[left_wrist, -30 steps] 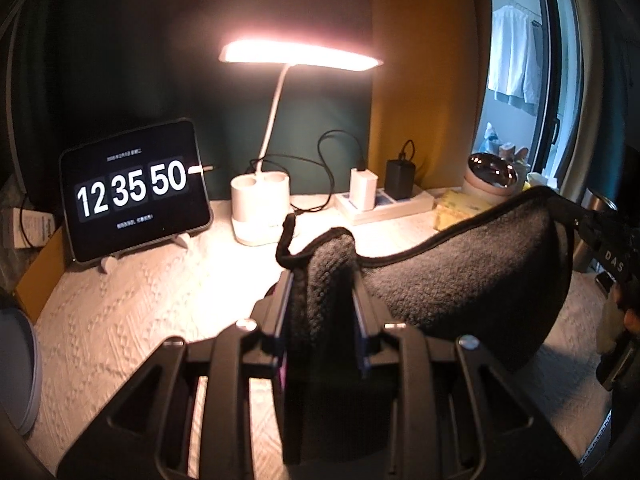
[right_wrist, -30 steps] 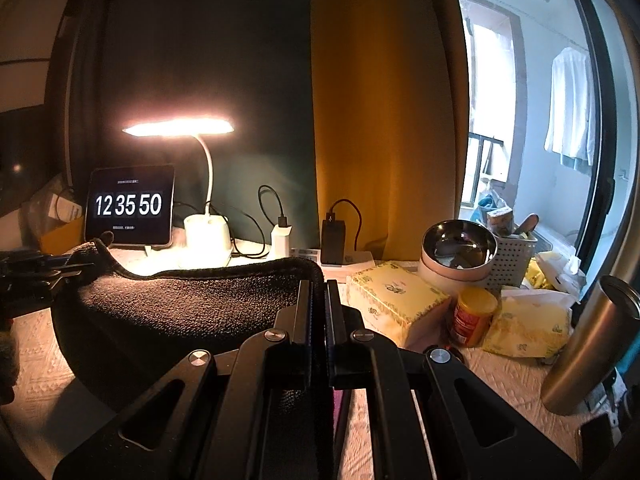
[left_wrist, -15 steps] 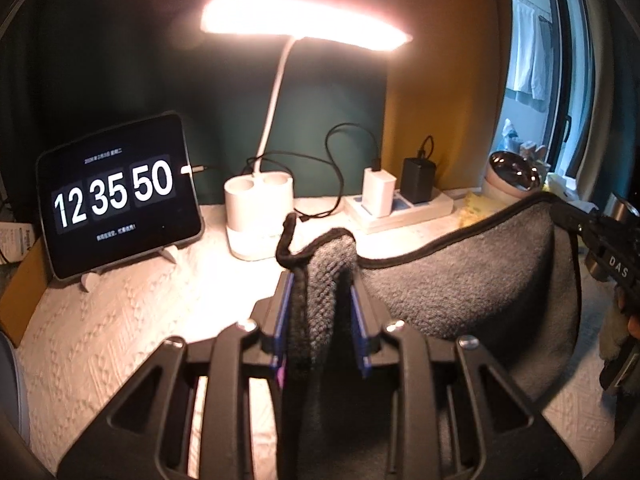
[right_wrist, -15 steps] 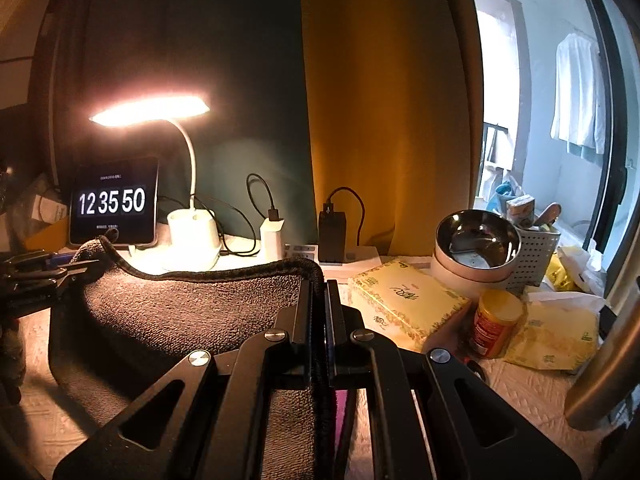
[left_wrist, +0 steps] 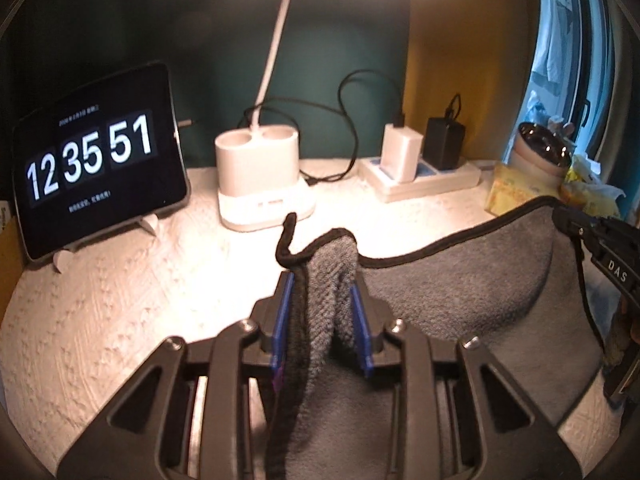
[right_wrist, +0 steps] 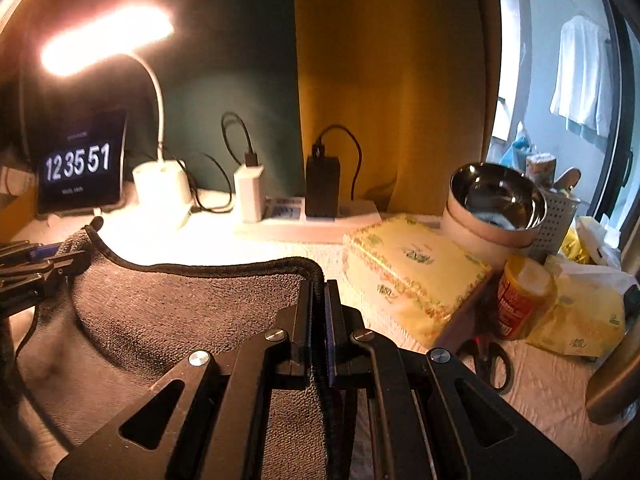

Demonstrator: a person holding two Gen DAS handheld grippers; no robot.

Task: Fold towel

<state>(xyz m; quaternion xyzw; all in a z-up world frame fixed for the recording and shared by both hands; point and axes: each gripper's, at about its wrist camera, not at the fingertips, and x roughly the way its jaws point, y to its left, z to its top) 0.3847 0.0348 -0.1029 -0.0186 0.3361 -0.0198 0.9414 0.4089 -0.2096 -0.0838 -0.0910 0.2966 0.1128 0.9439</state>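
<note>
Both tongs, left (left_wrist: 322, 304) and right (right_wrist: 318, 300), stayed clamped on towel (left_wrist: 460, 284) corners | carried towel farther toward lamp (left_wrist: 262, 178) | fold underway.

The back edge of the table (left_wrist: 120, 280) is crowded: a tablet clock (left_wrist: 100, 160) toward the back left corner, a lamp base (left_wrist: 260, 176) beside it, then a power strip (left_wrist: 428, 180) with two chargers and looping cables. Along the right edge stand a tissue box (right_wrist: 416, 264), a steel bowl (right_wrist: 496, 204), a jar (right_wrist: 524, 292) and scissors (right_wrist: 490, 360) (packed close together). Bare tablecloth lies open at the left, in front of the clock. The hanging towel (left_wrist: 460, 288) spans the middle.
</note>
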